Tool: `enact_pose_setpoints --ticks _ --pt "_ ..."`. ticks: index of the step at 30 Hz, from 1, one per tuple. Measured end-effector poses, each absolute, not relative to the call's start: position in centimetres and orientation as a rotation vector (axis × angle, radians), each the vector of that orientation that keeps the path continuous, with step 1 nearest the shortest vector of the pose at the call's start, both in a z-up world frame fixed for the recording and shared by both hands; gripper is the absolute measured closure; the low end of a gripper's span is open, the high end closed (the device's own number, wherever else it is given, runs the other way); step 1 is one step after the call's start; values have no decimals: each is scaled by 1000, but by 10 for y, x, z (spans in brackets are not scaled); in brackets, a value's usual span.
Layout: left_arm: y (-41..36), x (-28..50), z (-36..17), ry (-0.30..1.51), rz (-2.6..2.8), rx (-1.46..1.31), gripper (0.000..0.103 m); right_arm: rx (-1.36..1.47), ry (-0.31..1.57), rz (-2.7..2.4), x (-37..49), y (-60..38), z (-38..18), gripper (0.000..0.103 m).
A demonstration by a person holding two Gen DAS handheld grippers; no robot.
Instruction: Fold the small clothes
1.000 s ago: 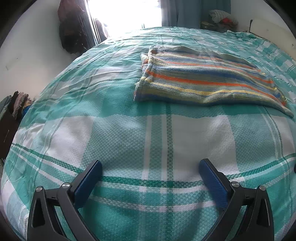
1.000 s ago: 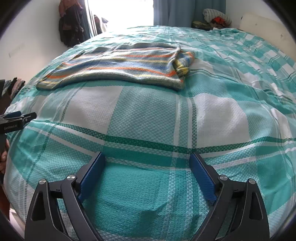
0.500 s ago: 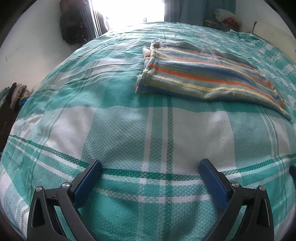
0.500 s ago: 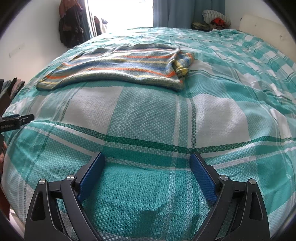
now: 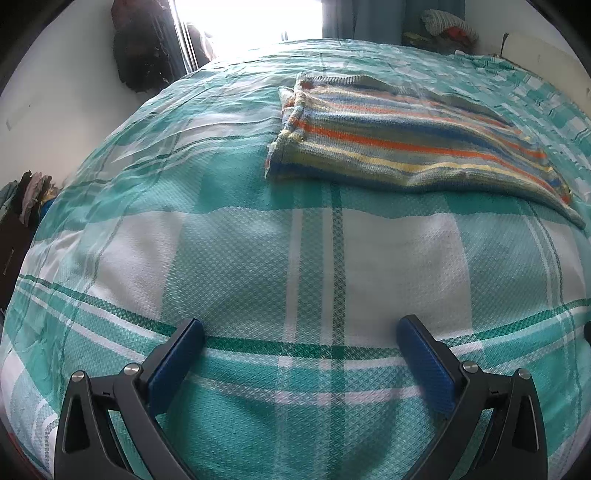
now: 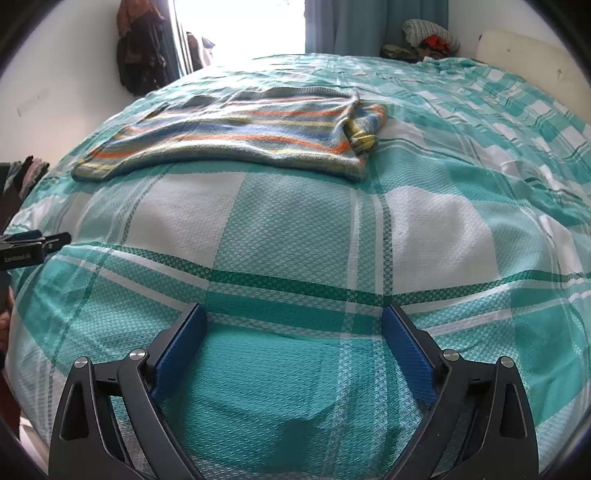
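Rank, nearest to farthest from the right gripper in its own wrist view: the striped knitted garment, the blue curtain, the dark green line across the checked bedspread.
1. Dark green line, just ahead of the right gripper.
2. Striped knitted garment, mid-bed, left.
3. Blue curtain, beyond the bed.

Teal plaid bedspread (image 5: 229,258); dark clothes (image 6: 142,55) hanging; blue curtain (image 6: 354,26).

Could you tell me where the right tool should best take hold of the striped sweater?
Probably the near right corner of the striped sweater, coming low from the near side. That edge lies flat and free on the bedspread. The bunched sleeve beside it looks harder to pinch cleanly.
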State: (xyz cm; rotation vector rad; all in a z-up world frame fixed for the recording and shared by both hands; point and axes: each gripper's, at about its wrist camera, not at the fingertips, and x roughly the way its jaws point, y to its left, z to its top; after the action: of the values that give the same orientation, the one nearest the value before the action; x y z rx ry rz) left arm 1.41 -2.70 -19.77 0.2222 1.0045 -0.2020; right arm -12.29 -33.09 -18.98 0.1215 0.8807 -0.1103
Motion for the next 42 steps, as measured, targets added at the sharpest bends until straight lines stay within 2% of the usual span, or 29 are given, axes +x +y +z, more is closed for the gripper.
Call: enact_pose_setpoints --ticks 42 --pt "-27 12 -201 988 -214 220 0 129 888 -110 -122 -330 -192 4"
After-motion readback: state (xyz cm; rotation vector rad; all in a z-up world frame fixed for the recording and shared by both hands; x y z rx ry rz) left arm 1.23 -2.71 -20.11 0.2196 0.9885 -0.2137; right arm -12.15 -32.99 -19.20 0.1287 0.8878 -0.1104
